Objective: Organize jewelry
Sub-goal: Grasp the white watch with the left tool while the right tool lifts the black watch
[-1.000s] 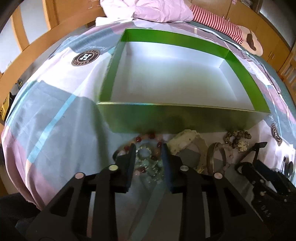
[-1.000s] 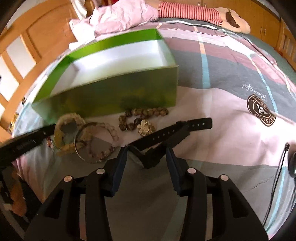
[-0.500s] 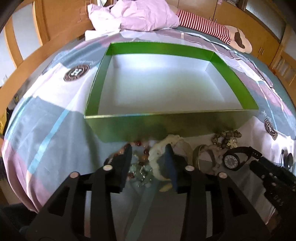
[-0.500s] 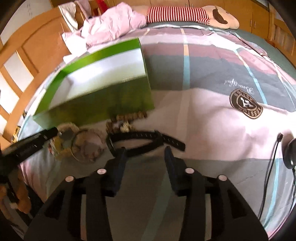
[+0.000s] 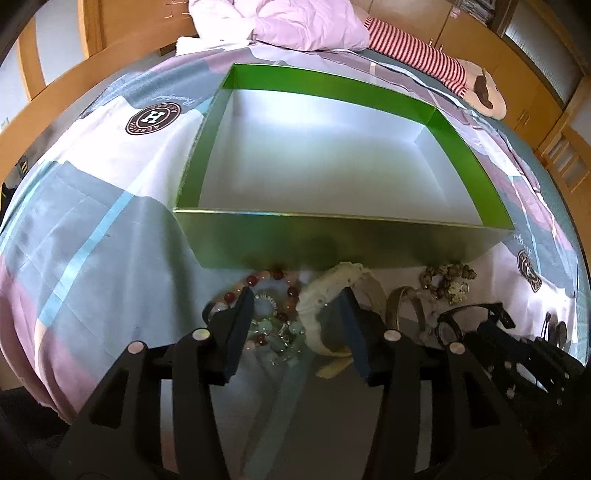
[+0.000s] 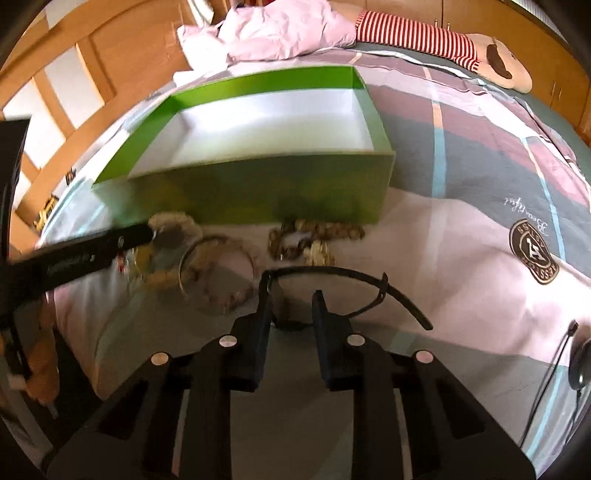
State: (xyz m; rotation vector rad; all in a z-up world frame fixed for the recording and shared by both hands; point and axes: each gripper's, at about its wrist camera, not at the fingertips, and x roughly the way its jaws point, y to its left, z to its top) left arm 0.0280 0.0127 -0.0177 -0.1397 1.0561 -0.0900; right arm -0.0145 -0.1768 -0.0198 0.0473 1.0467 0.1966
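Observation:
A green box [image 5: 332,240] with a bare white floor lies on the bed. In front of it is the jewelry: red and pink bead bracelets [image 5: 277,274], a white watch [image 5: 325,291], a metal bangle [image 5: 402,299], brown beads [image 5: 447,275] and a black watch [image 5: 448,330]. My left gripper [image 5: 295,314] hangs over the bead bracelets and the white watch. Its jaws are opening and the pads press on nothing. My right gripper [image 6: 291,306] is closing, with the black watch [image 6: 332,271] between its pads; the strap arcs up from the fingertips.
The bangle [image 6: 218,273] and brown beads [image 6: 317,232] lie just beyond the right gripper, against the box wall [image 6: 258,188]. A pink quilt [image 5: 295,26] and striped plush toy [image 5: 424,55] lie behind the box. A wooden bed frame [image 5: 74,92] runs on the left. A dark cable [image 6: 554,369] lies at right.
The left jaws have spread wider over the beads and white watch. The right jaws have narrowed onto the black watch, whose strap has gone from stretched out to a raised loop.

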